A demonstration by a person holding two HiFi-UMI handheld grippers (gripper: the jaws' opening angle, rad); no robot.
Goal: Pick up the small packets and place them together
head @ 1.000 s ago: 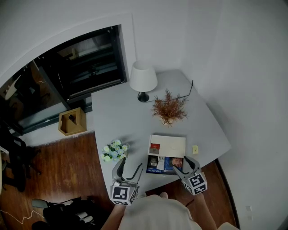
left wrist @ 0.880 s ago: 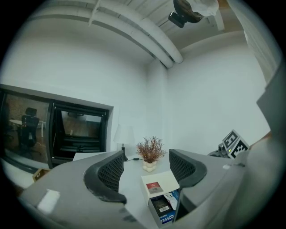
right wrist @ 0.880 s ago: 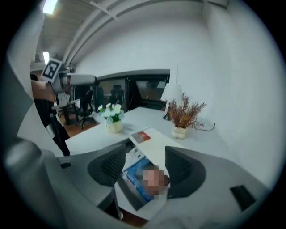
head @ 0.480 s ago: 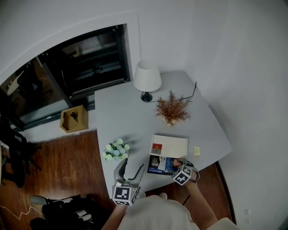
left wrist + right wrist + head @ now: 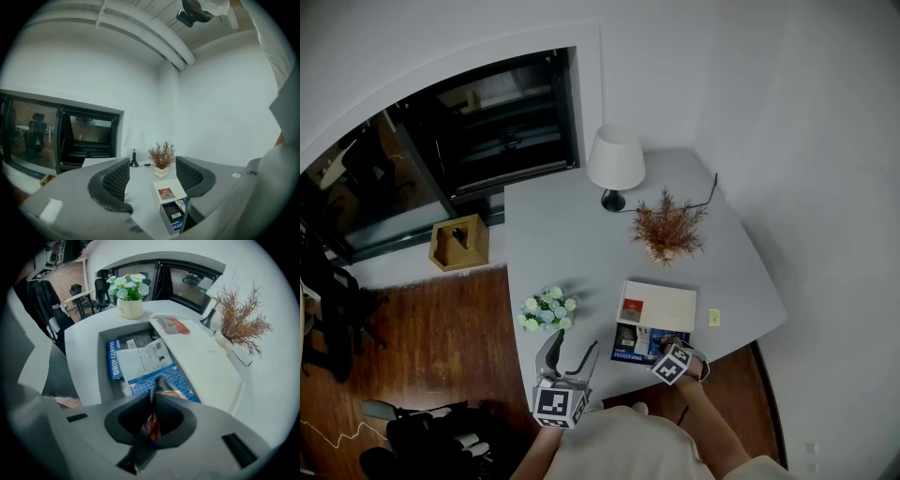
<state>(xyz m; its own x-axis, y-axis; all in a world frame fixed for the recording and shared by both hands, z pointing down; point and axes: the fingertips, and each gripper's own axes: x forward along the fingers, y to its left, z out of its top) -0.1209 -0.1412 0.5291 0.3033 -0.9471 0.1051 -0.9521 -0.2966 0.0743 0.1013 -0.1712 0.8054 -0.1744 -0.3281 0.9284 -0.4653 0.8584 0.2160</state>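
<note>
Landmark: open box (image 5: 623, 356) near the front edge of the grey table (image 5: 572, 244); its white lid (image 5: 661, 302) is folded back on the far side, with a red square (image 5: 632, 306) printed on it

Right gripper (image 5: 155, 392): tilted down into the box at its right end; jaws closing, almost together, on a small packet (image 5: 151, 426)

Small packet: thin and reddish, pinched between the right pads; its lower end shows in the gap behind the jaws, inside the box's right end

Other packets: lying flat in the box; a white printed one (image 5: 143, 359) toward the middle; a blue patterned one (image 5: 176, 380) under the right gripper's tips

Left gripper (image 5: 152, 176): off the box's front-left corner, above the table edge; jaws spread wide with nothing between them

Flowers (image 5: 546, 310): small pot of pale blooms, left of the box

Dried plant (image 5: 667, 225): beyond the box's lid, further back on the table

Lamp (image 5: 615, 164): white shade, beyond the box, behind and left of the dried plant

Yellow scrap (image 5: 713, 318): small, on the table just right of the box's lid; what it is cannot be told
</note>
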